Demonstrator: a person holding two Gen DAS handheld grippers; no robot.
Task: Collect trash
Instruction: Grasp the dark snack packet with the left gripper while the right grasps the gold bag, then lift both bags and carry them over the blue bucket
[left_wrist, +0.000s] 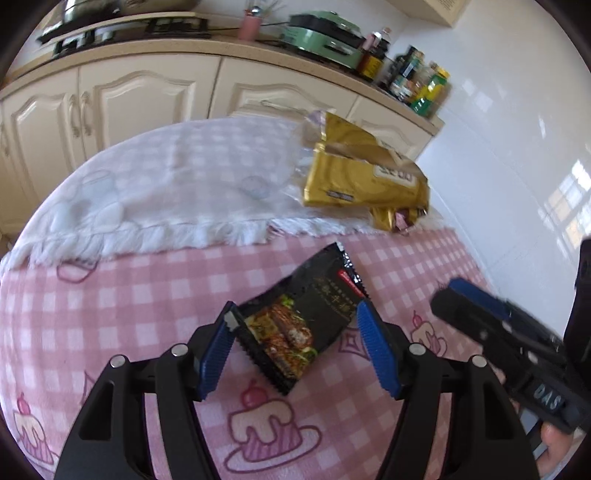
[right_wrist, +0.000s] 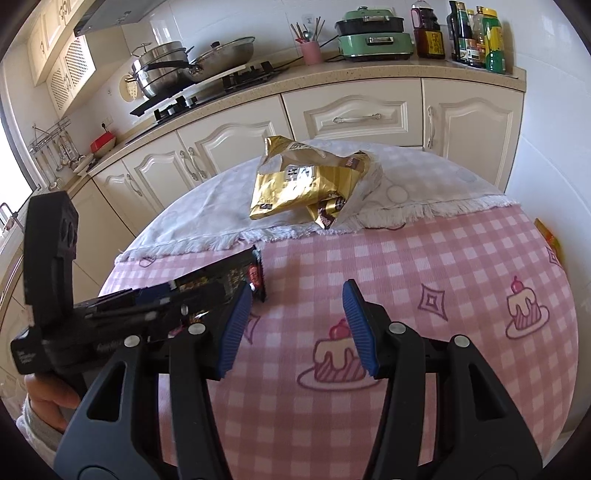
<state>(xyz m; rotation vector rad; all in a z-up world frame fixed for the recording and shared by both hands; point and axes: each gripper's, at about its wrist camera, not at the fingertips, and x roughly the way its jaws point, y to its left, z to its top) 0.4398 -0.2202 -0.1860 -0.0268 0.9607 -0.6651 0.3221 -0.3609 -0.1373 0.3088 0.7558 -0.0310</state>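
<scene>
A black snack wrapper (left_wrist: 306, 317) lies flat on the pink checked tablecloth (left_wrist: 110, 302). My left gripper (left_wrist: 297, 306) is open and straddles it, one blue pad at each side edge, and the wrapper is not crumpled or lifted. A torn gold bag (left_wrist: 365, 173) rests farther back on a white fringed cloth (left_wrist: 166, 192). In the right wrist view my right gripper (right_wrist: 297, 285) stands open over bare tablecloth with nothing between its pads. The gold bag (right_wrist: 306, 184) lies ahead of it. To its left, the black wrapper (right_wrist: 255, 273) is partly hidden by the left gripper (right_wrist: 207, 293).
Cream kitchen cabinets (right_wrist: 354, 118) run behind the table. Their counter carries a stove with pans (right_wrist: 192, 62), a pink utensil cup (right_wrist: 310, 50), a green cooker (right_wrist: 373, 40) and bottles (right_wrist: 476, 37). A white tiled wall (left_wrist: 517, 155) stands on the right. Something orange (right_wrist: 550, 236) shows at the table's right edge.
</scene>
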